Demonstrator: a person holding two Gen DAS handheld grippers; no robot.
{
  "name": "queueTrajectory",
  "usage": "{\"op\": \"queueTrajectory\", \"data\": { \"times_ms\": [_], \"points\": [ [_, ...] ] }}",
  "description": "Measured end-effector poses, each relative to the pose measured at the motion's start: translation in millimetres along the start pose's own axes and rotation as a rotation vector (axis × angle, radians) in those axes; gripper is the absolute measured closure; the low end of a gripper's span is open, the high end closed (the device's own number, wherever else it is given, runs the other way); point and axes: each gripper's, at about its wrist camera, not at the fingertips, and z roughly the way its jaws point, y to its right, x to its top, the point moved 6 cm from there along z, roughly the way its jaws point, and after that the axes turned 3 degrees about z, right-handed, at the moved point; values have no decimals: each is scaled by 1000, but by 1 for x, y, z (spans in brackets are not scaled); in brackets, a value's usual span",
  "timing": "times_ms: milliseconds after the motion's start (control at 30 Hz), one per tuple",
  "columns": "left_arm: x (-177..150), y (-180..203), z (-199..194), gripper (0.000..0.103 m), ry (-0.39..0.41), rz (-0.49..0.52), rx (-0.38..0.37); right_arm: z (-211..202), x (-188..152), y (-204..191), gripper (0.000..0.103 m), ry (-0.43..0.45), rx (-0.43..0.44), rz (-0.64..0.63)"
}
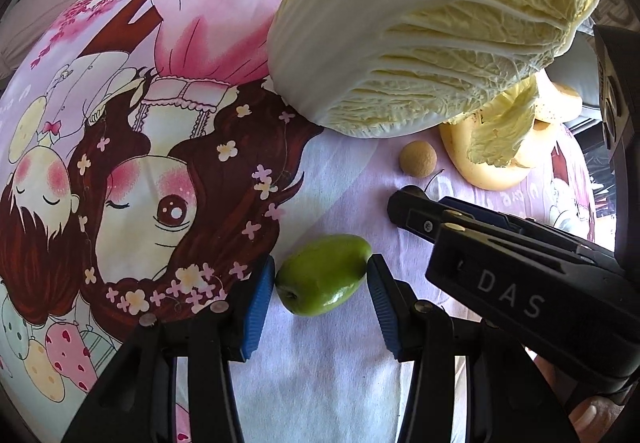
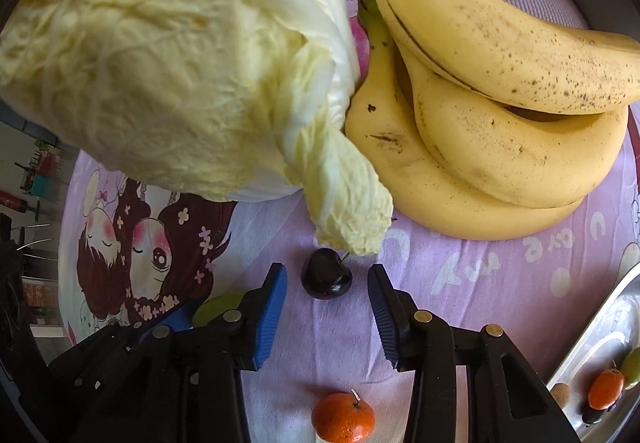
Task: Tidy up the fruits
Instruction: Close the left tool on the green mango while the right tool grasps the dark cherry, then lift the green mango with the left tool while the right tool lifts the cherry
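Fruits lie scattered on a pink-and-lilac cartoon-printed cloth (image 1: 320,383). Left wrist view, nearest: the left gripper (image 1: 322,275) stands over a green fruit (image 1: 323,275), its blue pads (image 1: 260,307) closed against the fruit's two ends. The fruit's long axis runs across the picture from pad to pad, the dimpled stem end toward the lower left. Just beyond, at right, the black body of the right gripper (image 1: 408,209) crosses the picture; past it sit a small round tan fruit (image 1: 418,158), then a napa cabbage (image 1: 432,27) with bananas (image 1: 492,175) partly hidden behind its loose leaf.

Right wrist view, nearest: a small orange citrus (image 2: 343,417) lies at the bottom edge, below the fingers. The right gripper (image 2: 327,277) has its pads (image 2: 272,319) on either side of a dark cherry (image 2: 326,279), with clear gaps on both sides, so the jaws stand apart and grip nothing. The cherry's stem points up and right, toward the cabbage leaf tip. Only this view shows the cherry whole, the citrus, and a metal tray (image 2: 600,331) at the right edge holding another orange fruit (image 2: 605,389). Farther off, three speckled bananas are stacked, long axes sweeping from upper left to right, touching the cabbage (image 2: 168,75).
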Motion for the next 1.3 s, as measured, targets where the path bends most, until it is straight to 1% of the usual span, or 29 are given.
{"op": "queueTrajectory", "data": {
  "times_ms": [67, 200, 267, 300, 433, 533, 667, 700, 733, 767, 900, 933, 967, 1000, 1300],
  "points": [
    [-2, -2, 0, 53, -6, -4, -7, 5, 2, -5, 61, 1, -2, 0],
    [-5, -9, 5, 52, -14, -9, -17, 13, 1, -15, 68, 0, 7, -1],
    [-6, -13, 12, 50, -22, -10, -18, 16, 0, -20, 70, 3, 11, -4],
    [-8, -15, 14, 47, -26, -10, -15, 16, 0, -23, 71, 5, 13, -5],
    [-12, -22, 15, 46, -33, -13, -16, 15, -3, -28, 75, 15, 20, -13],
    [-13, -23, 18, 46, -37, -10, -17, 12, -10, -28, 76, 15, 20, -18],
    [-13, -21, 22, 46, -39, -9, -11, 19, -10, -29, 76, 12, 23, -10],
    [-14, -22, 21, 48, -36, -9, -11, 20, -9, -30, 76, 11, 22, -10],
    [-15, -23, 20, 52, -32, -8, -16, 19, -9, -22, 76, 9, 21, -11],
    [-12, -20, 31, 52, -30, -11, -18, 21, -9, -24, 76, 8, 19, -12],
    [-12, -21, 27, 53, -28, -17, -21, 28, -4, -21, 75, 0, 24, -1],
    [-13, -21, 27, 53, -28, -18, -21, 26, -4, -11, 75, -4, 27, -1],
    [-13, -22, 26, 53, -28, -21, -21, 14, 3, -4, 75, -8, 30, -1],
    [-13, -22, 24, 53, -28, -23, -23, 13, 6, -2, 75, -10, 27, -2],
    [-13, -23, 23, 53, -26, -30, -22, 27, 8, -2, 75, -7, 15, -9]
  ]
}}
